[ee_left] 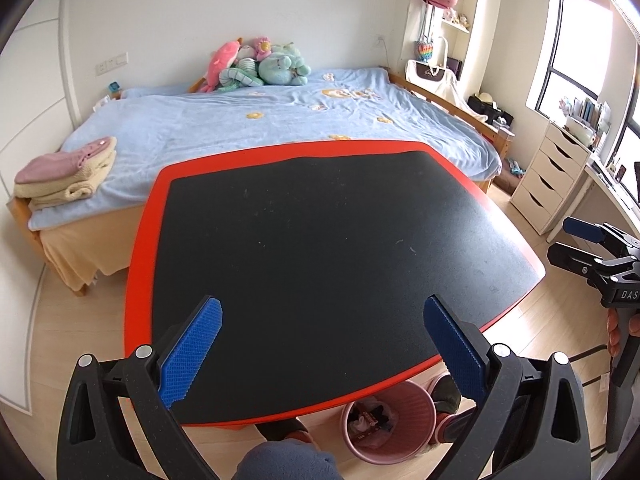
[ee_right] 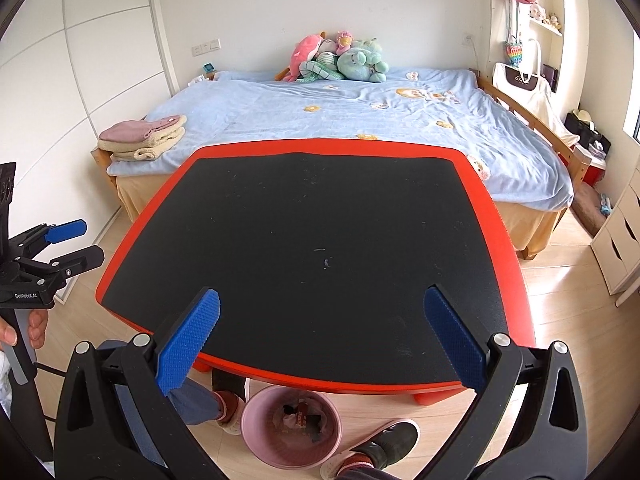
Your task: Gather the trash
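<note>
Trash (ee_right: 299, 416): in pink bin (ee_right: 256, 432) on floor, below table (ee_right: 516, 280) near edge. Left gripper (ee_left: 322, 316), right gripper (ee_right: 320, 312): both wide open, empty, above tabletop. Bin nearer right gripper, I judge.

I stand in a child's bedroom at home: a blue-quilted bed (ee_right: 360, 128) heaped with plush toys (ee_right: 340, 60), folded towels (ee_right: 142, 136), white drawers (ee_left: 554, 176), and a pink wastebasket (ee_right: 290, 428) below the desk (ee_right: 312, 240).
</note>
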Tool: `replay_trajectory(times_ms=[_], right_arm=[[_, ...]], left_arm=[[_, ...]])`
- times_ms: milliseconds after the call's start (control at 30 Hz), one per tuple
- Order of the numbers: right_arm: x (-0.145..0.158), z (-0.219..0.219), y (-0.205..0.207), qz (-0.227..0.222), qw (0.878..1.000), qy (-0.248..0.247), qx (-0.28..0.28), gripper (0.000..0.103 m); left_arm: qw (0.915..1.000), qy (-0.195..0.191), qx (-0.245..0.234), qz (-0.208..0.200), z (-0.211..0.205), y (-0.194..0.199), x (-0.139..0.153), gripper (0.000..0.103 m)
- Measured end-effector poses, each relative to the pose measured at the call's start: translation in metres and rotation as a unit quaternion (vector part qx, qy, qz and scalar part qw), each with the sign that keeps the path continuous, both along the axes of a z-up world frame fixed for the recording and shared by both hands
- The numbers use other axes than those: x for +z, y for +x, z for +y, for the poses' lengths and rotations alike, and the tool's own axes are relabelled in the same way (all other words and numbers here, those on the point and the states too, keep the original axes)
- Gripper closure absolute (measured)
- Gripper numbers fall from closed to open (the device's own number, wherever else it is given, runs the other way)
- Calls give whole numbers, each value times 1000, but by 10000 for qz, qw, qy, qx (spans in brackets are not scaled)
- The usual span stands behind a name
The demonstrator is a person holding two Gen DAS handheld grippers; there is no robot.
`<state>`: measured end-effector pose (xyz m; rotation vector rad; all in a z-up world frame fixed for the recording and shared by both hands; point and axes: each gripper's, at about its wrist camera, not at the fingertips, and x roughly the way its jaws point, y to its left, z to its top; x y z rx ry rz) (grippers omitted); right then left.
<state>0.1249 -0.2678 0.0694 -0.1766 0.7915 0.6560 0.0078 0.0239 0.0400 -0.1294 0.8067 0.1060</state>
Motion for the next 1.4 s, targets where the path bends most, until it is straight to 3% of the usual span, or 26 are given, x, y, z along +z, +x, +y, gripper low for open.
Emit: replay_trajectory(times_ms=[1400], right_arm=[[2,0,-2,-7,10000,-42,28,3]], left_arm=[[10000,33,-17,67,-2,-2,-6,6]])
